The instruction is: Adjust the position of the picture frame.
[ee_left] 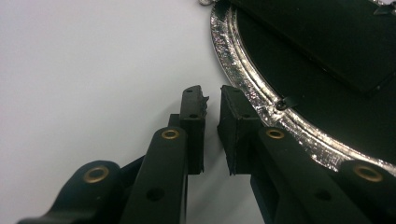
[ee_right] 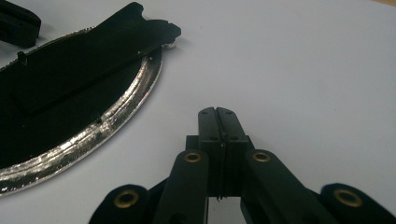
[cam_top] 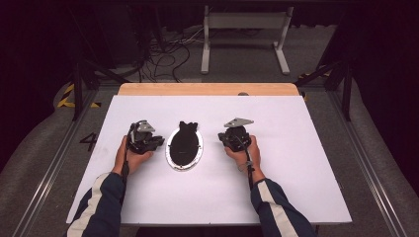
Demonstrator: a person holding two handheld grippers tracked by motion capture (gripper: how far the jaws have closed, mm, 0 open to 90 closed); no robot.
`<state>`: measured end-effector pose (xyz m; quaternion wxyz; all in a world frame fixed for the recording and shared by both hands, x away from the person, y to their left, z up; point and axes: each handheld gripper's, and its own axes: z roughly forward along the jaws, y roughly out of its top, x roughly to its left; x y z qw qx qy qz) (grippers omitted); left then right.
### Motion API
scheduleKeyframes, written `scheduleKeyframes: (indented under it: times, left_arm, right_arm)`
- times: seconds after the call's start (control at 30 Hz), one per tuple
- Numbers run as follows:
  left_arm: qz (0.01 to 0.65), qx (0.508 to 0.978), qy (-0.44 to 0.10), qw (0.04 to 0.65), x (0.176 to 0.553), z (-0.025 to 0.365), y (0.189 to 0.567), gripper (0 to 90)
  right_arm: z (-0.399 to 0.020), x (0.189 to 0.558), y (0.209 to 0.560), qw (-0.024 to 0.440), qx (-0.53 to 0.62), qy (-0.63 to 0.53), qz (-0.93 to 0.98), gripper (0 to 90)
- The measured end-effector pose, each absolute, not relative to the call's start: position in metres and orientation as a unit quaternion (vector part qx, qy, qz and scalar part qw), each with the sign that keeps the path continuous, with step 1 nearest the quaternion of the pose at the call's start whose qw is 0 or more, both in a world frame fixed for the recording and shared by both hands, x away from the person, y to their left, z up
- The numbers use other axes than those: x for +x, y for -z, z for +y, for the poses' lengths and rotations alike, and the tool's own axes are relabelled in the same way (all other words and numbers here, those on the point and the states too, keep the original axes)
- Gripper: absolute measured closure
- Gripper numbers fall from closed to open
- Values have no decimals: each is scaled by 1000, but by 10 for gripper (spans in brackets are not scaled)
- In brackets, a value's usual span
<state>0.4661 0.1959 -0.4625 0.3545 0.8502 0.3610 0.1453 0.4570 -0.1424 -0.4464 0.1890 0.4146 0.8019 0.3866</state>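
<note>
tray: your oval silver-rimmed tray [cam_top: 184,148] lies mid-counter [cam_top: 296,163], long axis running away from you, flat black piece [cam_top: 185,134] on it.
left gripper [cam_top: 159,142]: just left of tray, tips by its rim, narrow gap, nothing between.
right gripper [cam_top: 223,138]: right of tray, farther off, closed empty.
nearer: your left.

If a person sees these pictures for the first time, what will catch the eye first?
First, the oval black tray with a shiny silver rim, in the middle of the white table, with a flat black piece lying on it. Then the two grippers on either side: the left gripper beside the rim, fingers slightly apart, and the right gripper, fingers shut.
</note>
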Motion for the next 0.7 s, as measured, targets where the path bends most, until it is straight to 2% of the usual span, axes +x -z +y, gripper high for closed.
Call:
scheduleKeyframes:
  times: [0.17,0.33,0.4,0.47,0.57,0.7]
  left_arm:
    - [356,850,-157,356,466,191,464,810]
    - [365,845,-127,369,467,186,464,808]
    - [364,844,-108,377,468,182,464,866]
    - [347,849,-103,384,466,173,464,891]
    - [323,861,-94,381,462,154,463,859]
    - [301,870,-81,381,453,131,462,862]
  right_arm:
    - [-131,463,447,192,407,-377,810,889]
    - [-128,468,445,189,404,-380,810,891]
    - [-125,469,447,191,399,-374,815,893]
    - [-125,470,447,188,398,-378,814,891]
    - [-130,471,446,181,401,-383,812,888]
    - [-147,472,444,165,424,-384,804,889]
